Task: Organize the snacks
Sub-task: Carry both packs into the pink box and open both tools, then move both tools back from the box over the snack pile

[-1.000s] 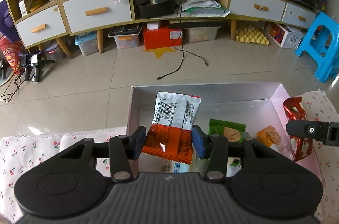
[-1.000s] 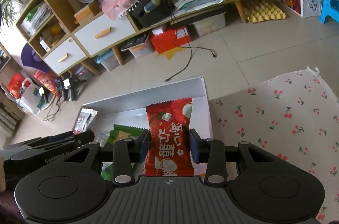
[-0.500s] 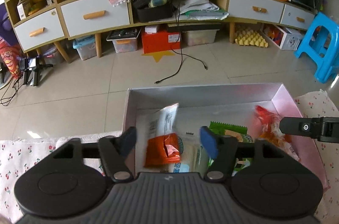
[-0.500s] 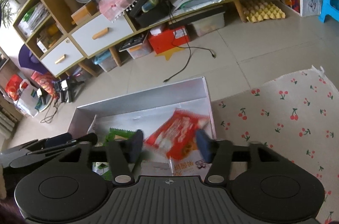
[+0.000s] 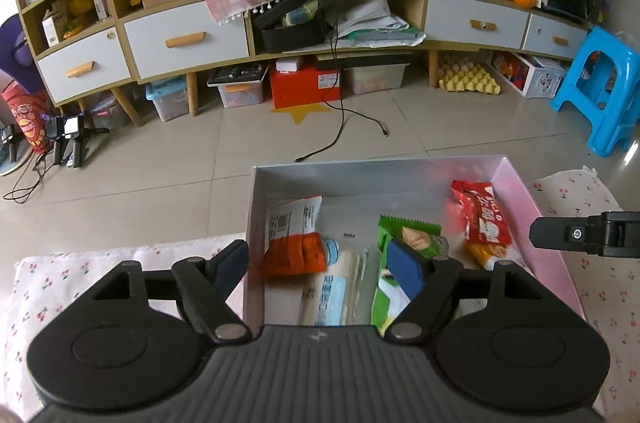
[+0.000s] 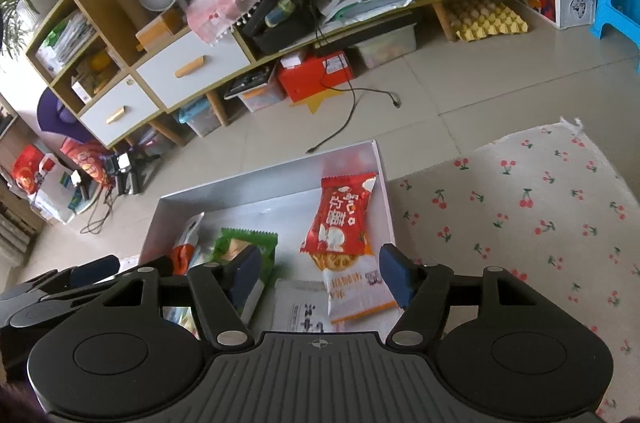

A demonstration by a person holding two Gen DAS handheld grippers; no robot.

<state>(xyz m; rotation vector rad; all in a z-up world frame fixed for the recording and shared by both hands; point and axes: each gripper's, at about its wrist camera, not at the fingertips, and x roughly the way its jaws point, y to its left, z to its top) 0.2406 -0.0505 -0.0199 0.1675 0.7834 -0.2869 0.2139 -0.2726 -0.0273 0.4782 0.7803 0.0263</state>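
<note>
So both grippers are spread wide with nothing in them, hovering over the near side of the white box (image 5: 360,173). The left gripper (image 5: 318,269) has its blue pads (image 5: 406,269) apart above the orange-and-white packet (image 5: 294,235), which lies flat by the box's left wall. The right gripper (image 6: 320,273) hangs over the red packet (image 6: 342,219), lying by the right wall on top of another packet. A green packet (image 5: 408,235) sits between them. The box rests on a cherry-print cloth (image 6: 520,215).
</note>
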